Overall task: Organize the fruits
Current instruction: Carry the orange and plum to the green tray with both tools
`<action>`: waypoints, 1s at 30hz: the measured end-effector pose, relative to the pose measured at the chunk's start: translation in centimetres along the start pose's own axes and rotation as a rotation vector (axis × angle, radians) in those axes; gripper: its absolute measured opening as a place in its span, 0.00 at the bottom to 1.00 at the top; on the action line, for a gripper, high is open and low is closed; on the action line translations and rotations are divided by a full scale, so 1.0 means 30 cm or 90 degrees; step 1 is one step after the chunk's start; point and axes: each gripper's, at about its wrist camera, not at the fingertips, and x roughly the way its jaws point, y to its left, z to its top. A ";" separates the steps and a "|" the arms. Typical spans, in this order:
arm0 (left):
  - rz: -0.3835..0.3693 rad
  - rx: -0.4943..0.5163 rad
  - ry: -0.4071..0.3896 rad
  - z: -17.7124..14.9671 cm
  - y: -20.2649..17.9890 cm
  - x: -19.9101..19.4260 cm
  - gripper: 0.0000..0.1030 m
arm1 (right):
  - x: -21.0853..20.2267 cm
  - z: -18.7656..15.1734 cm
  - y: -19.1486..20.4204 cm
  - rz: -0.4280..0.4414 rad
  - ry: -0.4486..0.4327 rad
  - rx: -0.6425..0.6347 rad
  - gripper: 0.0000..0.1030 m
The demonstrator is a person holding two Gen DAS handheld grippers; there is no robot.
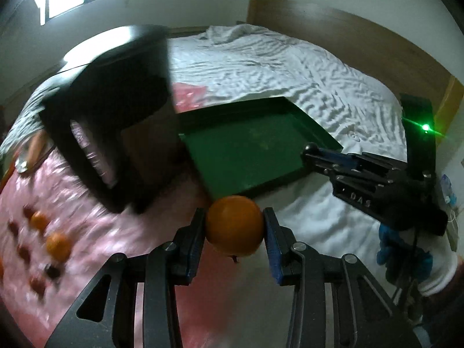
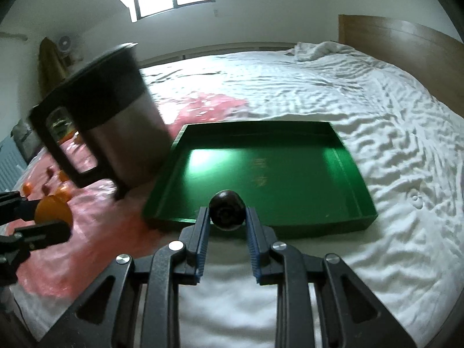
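My left gripper (image 1: 234,217) is shut on an orange (image 1: 234,227), held above the near edge of a pink plastic sheet (image 1: 116,246). The right wrist view shows that left gripper (image 2: 46,217) and its orange (image 2: 53,211) at the left edge. My right gripper (image 2: 226,214) is shut on a small dark round fruit (image 2: 226,209), just before the near rim of an empty green tray (image 2: 261,159). In the left wrist view the right gripper (image 1: 314,152) reaches in from the right beside the tray (image 1: 246,150). Several loose oranges (image 1: 58,246) and dark fruits (image 1: 23,253) lie on the sheet, blurred.
A tall black and steel container with a handle (image 2: 116,116) stands left of the tray on the sheet's edge and hides part of it. Everything rests on a bed with a rumpled white cover (image 2: 377,116). A wooden headboard (image 2: 406,37) runs along the far right.
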 end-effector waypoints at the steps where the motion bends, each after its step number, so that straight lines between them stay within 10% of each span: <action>1: 0.001 0.002 0.005 0.023 -0.007 0.031 0.33 | 0.021 0.008 -0.025 -0.004 0.002 0.007 0.02; 13: 0.040 0.018 0.086 0.162 -0.054 0.393 0.33 | 0.228 0.037 -0.200 -0.045 0.065 0.029 0.03; 30: 0.068 0.012 0.150 0.134 -0.040 0.512 0.33 | 0.289 0.022 -0.203 -0.054 0.098 0.020 0.09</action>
